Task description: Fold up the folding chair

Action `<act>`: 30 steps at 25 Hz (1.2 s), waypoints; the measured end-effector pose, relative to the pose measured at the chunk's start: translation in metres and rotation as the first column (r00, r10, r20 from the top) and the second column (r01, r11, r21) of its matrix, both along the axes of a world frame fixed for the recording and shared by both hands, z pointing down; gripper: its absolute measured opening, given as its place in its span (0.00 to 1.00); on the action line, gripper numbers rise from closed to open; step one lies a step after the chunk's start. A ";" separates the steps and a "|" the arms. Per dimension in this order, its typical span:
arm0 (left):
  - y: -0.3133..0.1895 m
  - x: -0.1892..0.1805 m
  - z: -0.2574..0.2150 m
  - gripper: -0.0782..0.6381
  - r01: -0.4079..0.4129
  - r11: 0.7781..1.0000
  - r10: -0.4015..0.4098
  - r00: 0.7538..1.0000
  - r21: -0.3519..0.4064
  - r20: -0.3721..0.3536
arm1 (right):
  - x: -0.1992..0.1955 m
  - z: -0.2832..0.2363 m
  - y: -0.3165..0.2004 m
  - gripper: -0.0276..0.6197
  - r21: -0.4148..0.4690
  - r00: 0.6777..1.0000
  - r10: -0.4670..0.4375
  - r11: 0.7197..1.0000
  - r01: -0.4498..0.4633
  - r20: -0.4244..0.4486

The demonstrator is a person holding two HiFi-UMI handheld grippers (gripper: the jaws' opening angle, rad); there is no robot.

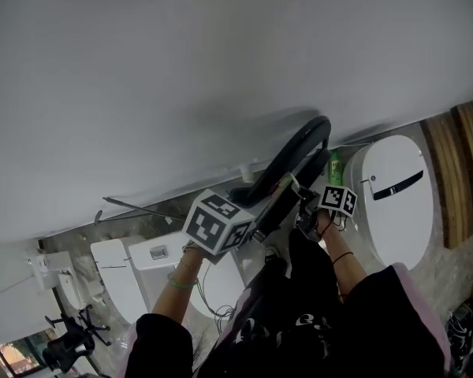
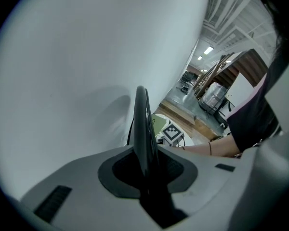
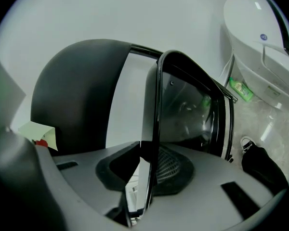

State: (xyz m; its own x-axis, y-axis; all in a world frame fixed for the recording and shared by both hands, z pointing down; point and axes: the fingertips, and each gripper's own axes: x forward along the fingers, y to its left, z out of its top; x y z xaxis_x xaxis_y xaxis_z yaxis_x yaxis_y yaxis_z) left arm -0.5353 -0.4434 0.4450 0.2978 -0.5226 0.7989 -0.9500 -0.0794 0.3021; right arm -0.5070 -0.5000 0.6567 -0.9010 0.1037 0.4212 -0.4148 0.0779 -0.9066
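The black folding chair (image 1: pixel 290 157) hangs in the air close to a white wall (image 1: pixel 181 77), held by both grippers. In the left gripper view my left gripper (image 2: pixel 147 170) is shut on a thin black edge of the chair (image 2: pixel 142 124), which stands up from between the jaws. The left gripper's marker cube (image 1: pixel 218 225) sits below the chair in the head view. My right gripper (image 3: pixel 149 174) is shut on a slim black frame tube (image 3: pixel 157 119). A rounded dark chair panel (image 3: pixel 77 95) lies to the left of that tube. The right gripper's cube (image 1: pixel 339 199) is at the chair's right.
A white toilet (image 1: pixel 394 199) stands at the right, with a green bottle (image 1: pixel 334 168) beside it. More white fixtures (image 1: pixel 118 278) stand at the lower left. A wooden strip (image 1: pixel 457 172) runs along the right edge. A shoe (image 3: pixel 247 143) shows on the stone floor.
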 end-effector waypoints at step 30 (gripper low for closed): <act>-0.075 -0.075 0.009 0.24 -0.276 0.960 0.280 0.946 -0.047 0.162 | -0.052 0.006 -0.054 0.16 -0.066 0.982 0.177 0.983 -0.173 0.070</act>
